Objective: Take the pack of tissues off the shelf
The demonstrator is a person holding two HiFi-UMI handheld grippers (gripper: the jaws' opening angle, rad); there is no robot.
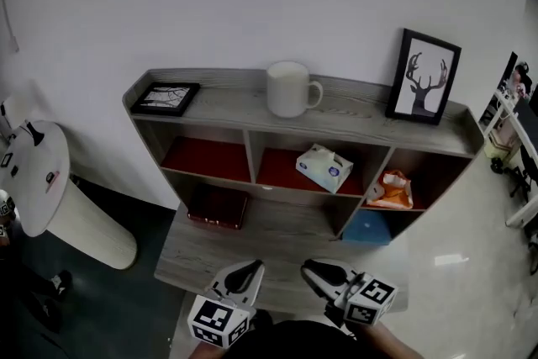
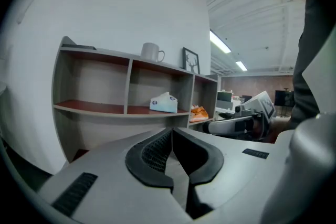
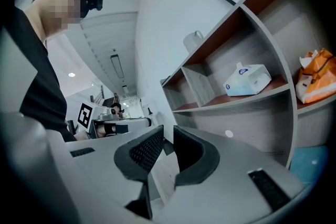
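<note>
The pack of tissues, white and pale blue, lies in the middle compartment of the grey shelf unit on a red board. It also shows in the left gripper view as the pack and in the right gripper view as the pack. My left gripper and right gripper hang side by side in front of the lower shelf board, well short of the pack. Both are shut with nothing between the jaws, as the left gripper and the right gripper show in their own views.
On top of the shelf stand a white mug, a deer picture and a flat frame. An orange bag lies in the right compartment, a blue box below it and a dark red box at lower left. A white round stand is at the left.
</note>
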